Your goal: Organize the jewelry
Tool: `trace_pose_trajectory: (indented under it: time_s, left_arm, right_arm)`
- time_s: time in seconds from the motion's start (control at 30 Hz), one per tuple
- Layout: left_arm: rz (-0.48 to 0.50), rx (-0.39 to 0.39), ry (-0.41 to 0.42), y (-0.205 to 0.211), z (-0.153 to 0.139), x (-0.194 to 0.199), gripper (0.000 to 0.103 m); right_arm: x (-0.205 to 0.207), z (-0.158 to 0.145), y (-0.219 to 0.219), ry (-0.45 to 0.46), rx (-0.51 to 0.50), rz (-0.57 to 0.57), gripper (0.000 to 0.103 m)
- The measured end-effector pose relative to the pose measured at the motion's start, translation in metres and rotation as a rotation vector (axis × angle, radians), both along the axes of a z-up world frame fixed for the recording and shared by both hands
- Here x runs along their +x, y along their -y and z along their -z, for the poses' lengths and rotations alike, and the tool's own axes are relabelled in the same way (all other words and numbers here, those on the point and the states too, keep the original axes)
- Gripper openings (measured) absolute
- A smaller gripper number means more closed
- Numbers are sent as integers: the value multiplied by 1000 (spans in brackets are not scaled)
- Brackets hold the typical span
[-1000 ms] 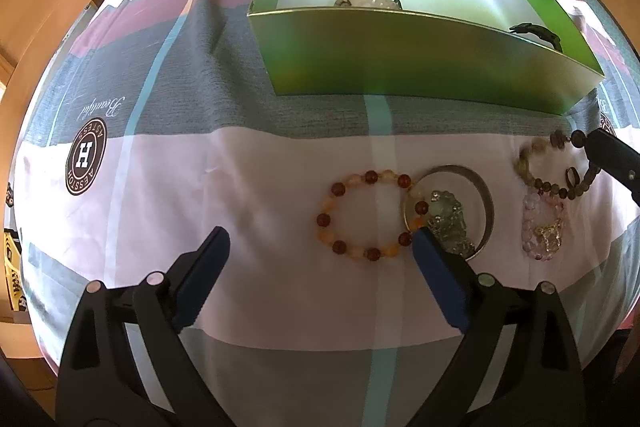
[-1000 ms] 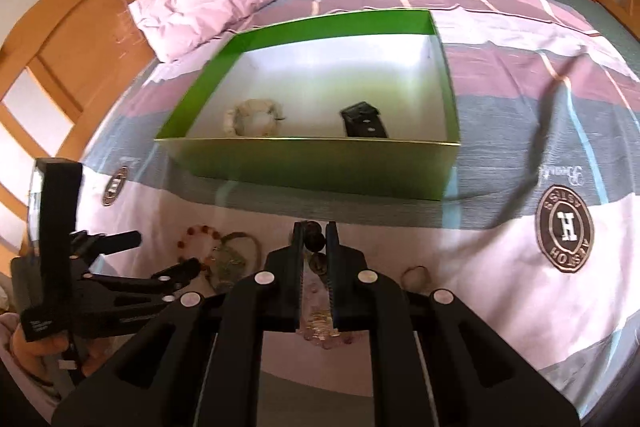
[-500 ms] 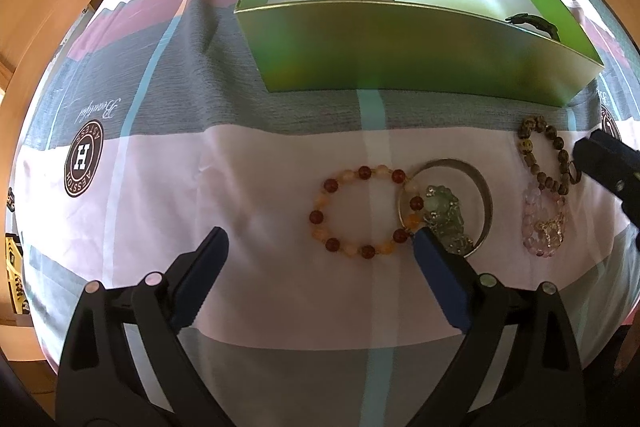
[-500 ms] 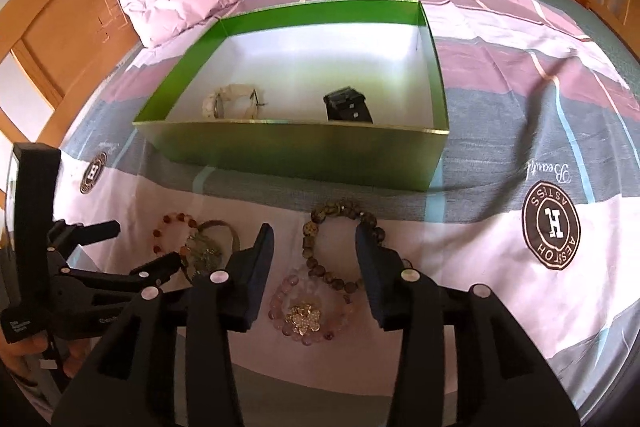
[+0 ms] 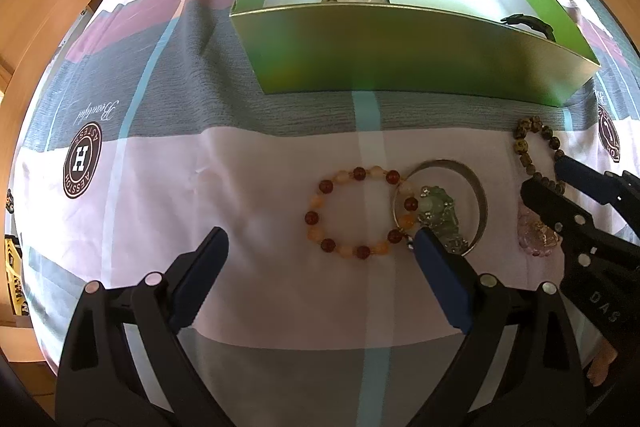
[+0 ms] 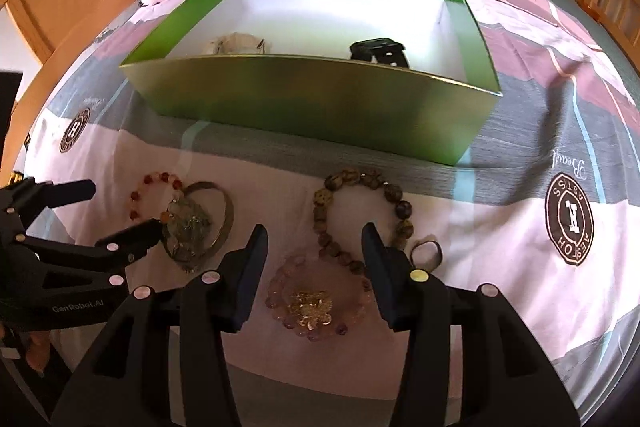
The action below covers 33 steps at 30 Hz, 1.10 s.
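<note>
Bedspread (image 6: pixel 520 267) under downward-tilted right gripper (image 6: pixel 316 247)

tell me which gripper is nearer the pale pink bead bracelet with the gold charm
Right. The right gripper hangs directly over the pale pink bead bracelet with the gold charm, jaws closing with nothing gripped yet. The left gripper is open off to the side, over the red and orange bead bracelet.

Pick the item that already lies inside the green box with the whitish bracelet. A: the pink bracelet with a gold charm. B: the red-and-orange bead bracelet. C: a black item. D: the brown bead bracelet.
C: the black item lies on the white floor of the green box near the whitish bracelet, while the other bracelets lie on the bedsheet in front of the box.
</note>
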<state>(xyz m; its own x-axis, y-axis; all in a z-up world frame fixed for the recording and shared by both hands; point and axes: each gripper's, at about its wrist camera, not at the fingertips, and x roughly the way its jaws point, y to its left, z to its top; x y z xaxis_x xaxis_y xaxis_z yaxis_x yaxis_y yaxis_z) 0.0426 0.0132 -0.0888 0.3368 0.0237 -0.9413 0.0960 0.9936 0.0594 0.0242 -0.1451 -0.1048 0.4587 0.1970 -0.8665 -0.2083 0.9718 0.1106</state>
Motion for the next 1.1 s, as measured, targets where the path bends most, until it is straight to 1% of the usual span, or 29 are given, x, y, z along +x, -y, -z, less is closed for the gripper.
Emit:
trace_pose_trajectory:
  time_s: [0.03,0.07,0.1,0.13,0.23,0.3,0.5,0.6,0.67,0.7,0.83,0.9,0.93,0.97,1.03,1.1]
  left_arm:
    - [1,1,0,0,0,0,95]
    - [1,1,-1,1,0,0,95]
    - [2,2,-1,1,0,0,95]
    - [3,3,-1,1,0,-1,95]
    - [5,4,-2,2,0,-1,95]
    - [4,3,-2,2,0,-1,95]
    - [-2,-17,12,-3,-8,0,95]
    - [-42,-51,23,-16,-14,3,97]
    - [-70,-76,19,-25,-15,7,97]
    - [-81,-90,14,-29,-14,8,97]
    - [-135,-188,-11,-43,-13,13,97]
    - [-140,-234,-14,-44,-12,14,97]
    - [-129,-245,-12,-42,-12,14,97]
    - [-119,-240,-10,-39,-11,13,97]
    - [-104,-204,-9,-34,-8,14,97]
    - [-112,-163,-10,-34,-3,18,97]
  right_arm:
    - [-1,0,-2,-1,1,-10,31]
    - [-1,1,-2,4,-2,-11,27]
    - [-1,0,-2,11,-1,-11,20]
    - [-2,0,-3,12,3,-11,16]
    - [-2,-2,0,18,23,-7,10]
    - [0,-5,4,32,32,0,8]
    - [1,-26,19,100,101,53,5]
    - [2,-34,29,113,151,72,5]
    - [0,-36,31,116,163,73,5]
    - [0,-36,31,116,162,72,5]
    - [0,-34,35,94,167,78,5]
    - [0,-31,38,67,170,87,6]
    - [0,-29,39,57,170,91,6]
    - [1,-27,40,41,167,99,6]
    - [2,-23,43,22,162,116,6]
    - [3,-20,47,8,164,133,6]
